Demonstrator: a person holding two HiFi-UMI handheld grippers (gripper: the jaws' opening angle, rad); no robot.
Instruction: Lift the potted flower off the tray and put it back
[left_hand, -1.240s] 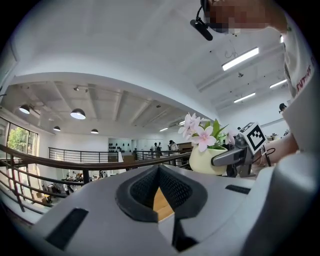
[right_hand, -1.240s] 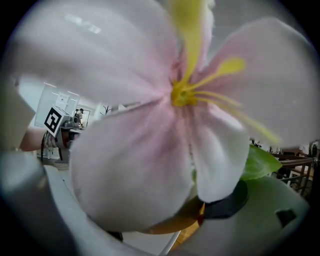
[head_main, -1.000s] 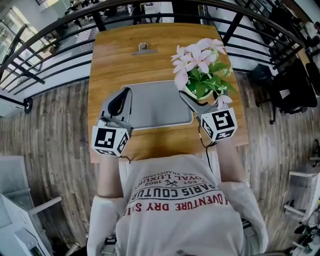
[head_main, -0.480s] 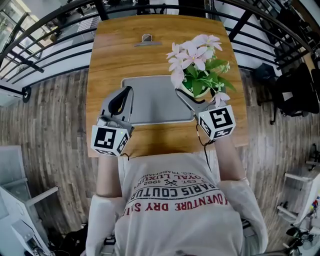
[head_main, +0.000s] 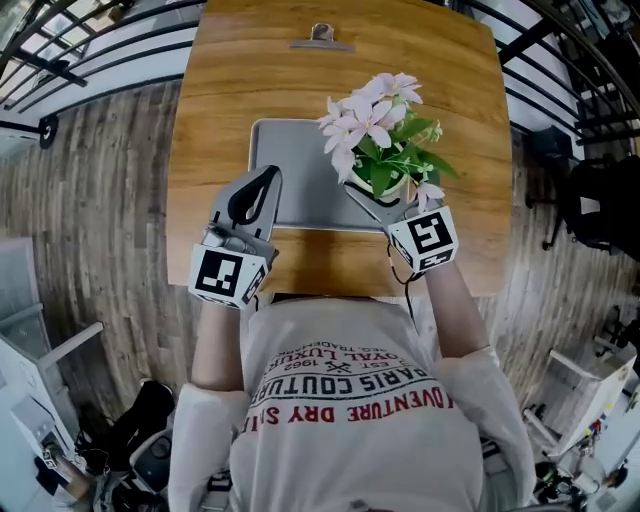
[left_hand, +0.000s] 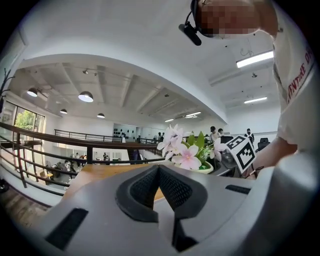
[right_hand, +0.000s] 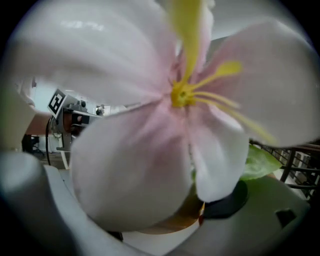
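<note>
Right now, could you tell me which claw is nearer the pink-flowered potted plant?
Right. The right claw grips the pink-flowered potted plant; the left claw, shut, is apart, over the left side of the flat grey tray.

In the right gripper view, one blurred blossom (right_hand: 140, 150) of the potted flower (head_main: 385, 150) fills nearly the whole picture, leaving only slivers of its pot (right_hand: 175, 225) and the right tongs (head_main: 380, 200). In the head view, foliage (head_main: 400, 165) hides most of the pot and the tray's (head_main: 290, 160) right edge.
</note>
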